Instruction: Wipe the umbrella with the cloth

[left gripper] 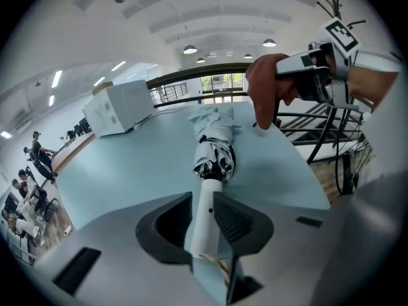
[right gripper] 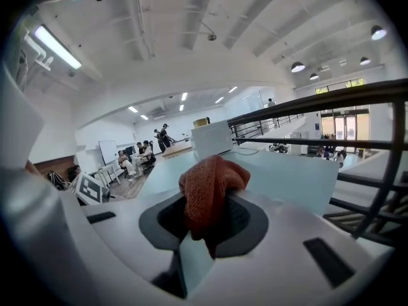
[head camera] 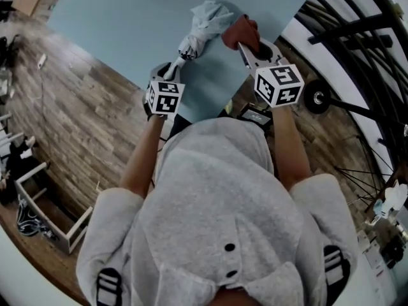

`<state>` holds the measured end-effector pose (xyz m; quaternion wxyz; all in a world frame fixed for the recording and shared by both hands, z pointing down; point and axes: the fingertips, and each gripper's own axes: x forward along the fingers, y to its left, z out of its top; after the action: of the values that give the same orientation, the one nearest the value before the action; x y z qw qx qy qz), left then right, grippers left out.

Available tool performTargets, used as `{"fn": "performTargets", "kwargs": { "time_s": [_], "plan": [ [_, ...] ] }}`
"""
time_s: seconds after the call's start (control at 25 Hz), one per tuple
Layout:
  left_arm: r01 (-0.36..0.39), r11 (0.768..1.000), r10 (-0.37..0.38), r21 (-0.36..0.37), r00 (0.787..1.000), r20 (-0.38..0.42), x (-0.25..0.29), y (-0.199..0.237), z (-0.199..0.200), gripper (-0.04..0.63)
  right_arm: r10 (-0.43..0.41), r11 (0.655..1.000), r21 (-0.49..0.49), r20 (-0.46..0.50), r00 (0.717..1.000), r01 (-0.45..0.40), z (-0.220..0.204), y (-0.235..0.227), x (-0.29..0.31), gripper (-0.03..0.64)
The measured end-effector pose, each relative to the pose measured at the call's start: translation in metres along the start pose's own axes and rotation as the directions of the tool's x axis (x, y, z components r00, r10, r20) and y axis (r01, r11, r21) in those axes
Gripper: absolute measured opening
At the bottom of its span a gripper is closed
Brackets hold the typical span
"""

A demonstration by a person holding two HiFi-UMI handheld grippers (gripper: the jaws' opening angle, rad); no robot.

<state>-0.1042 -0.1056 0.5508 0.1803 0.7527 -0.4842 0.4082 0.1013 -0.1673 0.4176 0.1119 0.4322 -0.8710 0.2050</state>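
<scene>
Head view, umbrella (head camera: 201, 29) on table (head camera: 121, 24), left hand-held gripper (head camera: 173, 69) loose round handle (left gripper: 205, 218), right hand-held gripper (right gripper: 205, 204) clamping cloth (head camera: 242, 30)

The umbrella (head camera: 197, 37) is laid on the counter (head camera: 115, 24), with its handle (left gripper: 207, 199) lying between the jaws of the left tool (left gripper: 203, 218). The cloth (head camera: 242, 32) is gripped in the right tool (right gripper: 205, 218), just right of the umbrella. A box (left gripper: 118, 107) is set at the counter's far end, to the left.
</scene>
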Motion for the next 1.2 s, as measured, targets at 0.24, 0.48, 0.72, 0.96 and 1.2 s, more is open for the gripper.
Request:
{"fn": "performTargets", "kwargs": {
  "time_s": [0.24, 0.48, 0.72, 0.96, 1.2],
  "plan": [
    [0.093, 0.995, -0.092, 0.021, 0.995, -0.042, 0.021, -0.006, -0.002, 0.152, -0.209, 0.976, -0.093, -0.122, 0.97, 0.199, -0.019, -0.057, 0.039, 0.081],
    [0.157, 0.987, -0.152, 0.043, 0.983, -0.101, 0.041, -0.011, -0.012, 0.164, -0.254, 0.963, -0.146, -0.237, 0.938, 0.224, -0.044, -0.085, 0.084, 0.081],
    [0.196, 0.981, -0.195, -0.004, 0.975, -0.106, 0.042, -0.009, -0.015, 0.158, -0.173, 0.977, -0.17, -0.304, 0.937, 0.125, -0.063, -0.061, 0.12, 0.081],
    [0.203, 0.979, -0.203, -0.015, 0.973, -0.106, 0.043, -0.013, -0.011, 0.156, -0.089, 0.979, -0.202, -0.327, 0.941, 0.023, -0.07, -0.025, 0.129, 0.08],
    [0.211, 0.977, -0.212, -0.026, 0.972, -0.103, 0.044, -0.012, -0.012, 0.156, 0.042, 0.962, -0.232, -0.394, 0.918, -0.143, -0.092, 0.031, 0.132, 0.08]
  ]
}}
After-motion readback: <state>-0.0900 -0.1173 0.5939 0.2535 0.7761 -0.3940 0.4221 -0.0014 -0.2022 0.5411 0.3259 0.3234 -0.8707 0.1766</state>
